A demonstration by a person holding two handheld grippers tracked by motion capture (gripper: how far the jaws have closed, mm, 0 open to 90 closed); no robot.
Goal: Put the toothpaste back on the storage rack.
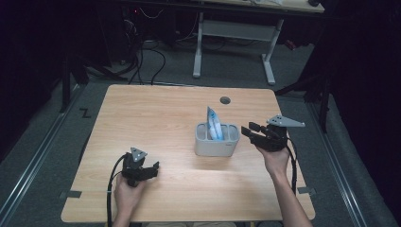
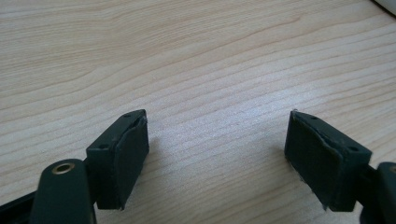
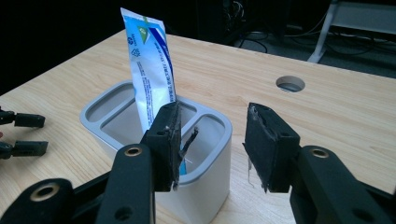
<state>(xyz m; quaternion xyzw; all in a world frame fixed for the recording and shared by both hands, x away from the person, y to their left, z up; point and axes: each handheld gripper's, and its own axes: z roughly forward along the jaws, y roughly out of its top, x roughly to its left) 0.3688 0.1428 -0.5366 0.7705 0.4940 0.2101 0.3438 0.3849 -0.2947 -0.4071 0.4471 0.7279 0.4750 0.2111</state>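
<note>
On the table (image 1: pixel 156 113), right of centre, stands a grey holder (image 1: pixel 216 140) with several compartments, and a blue-and-white tube (image 1: pixel 213 124) stands upright in one of them, its crimped end sticking well above the rim. The right gripper view shows the tube (image 3: pixel 150 79) leaning slightly in a middle compartment of the holder (image 3: pixel 205 154); the other compartments look empty, as far as their openings can be seen. The placing looks done: the tube is in and nothing grips it. The right gripper (image 1: pixel 252 130) hangs just beside the holder's right side, jaws about half open with nothing between them. The left gripper (image 1: pixel 152 169) rests low near the table's front left, well apart from the holder, its jaws spread wide over bare wood and empty. What seems left is only to draw the right gripper clear.
</note>
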